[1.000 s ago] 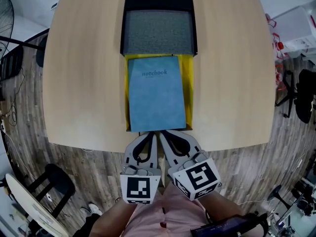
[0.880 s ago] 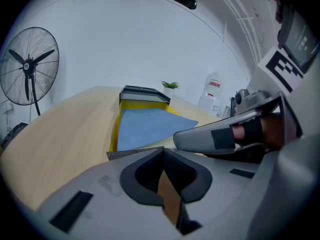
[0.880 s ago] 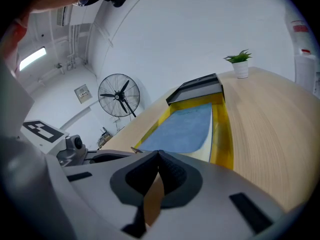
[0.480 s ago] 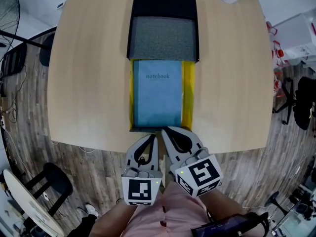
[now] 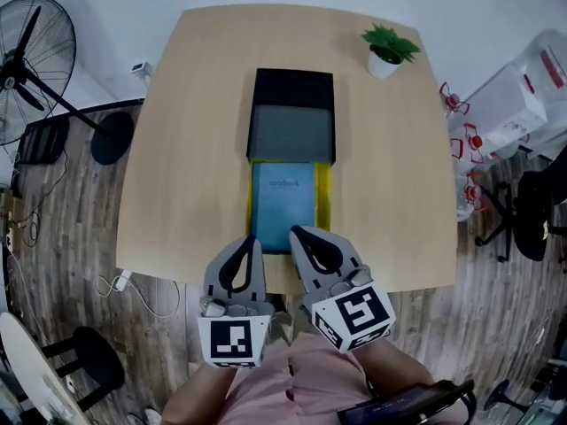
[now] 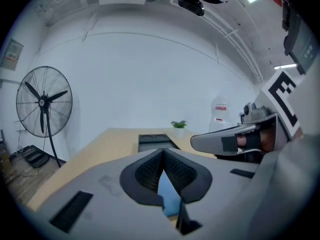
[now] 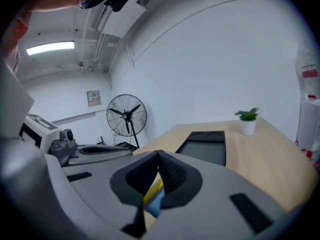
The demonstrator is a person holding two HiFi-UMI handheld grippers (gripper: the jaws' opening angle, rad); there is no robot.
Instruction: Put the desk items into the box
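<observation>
The left gripper (image 5: 256, 240) and right gripper (image 5: 296, 232) are clenched empty over the desk (image 5: 186, 149) edge; the notebook (image 5: 283, 204) lies in the box (image 5: 324, 193).

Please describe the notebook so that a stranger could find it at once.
On the wooden table, a black tray lies in the middle. Just nearer the person lies the notebook: the only light blue thing, flanked by yellow strips.
</observation>
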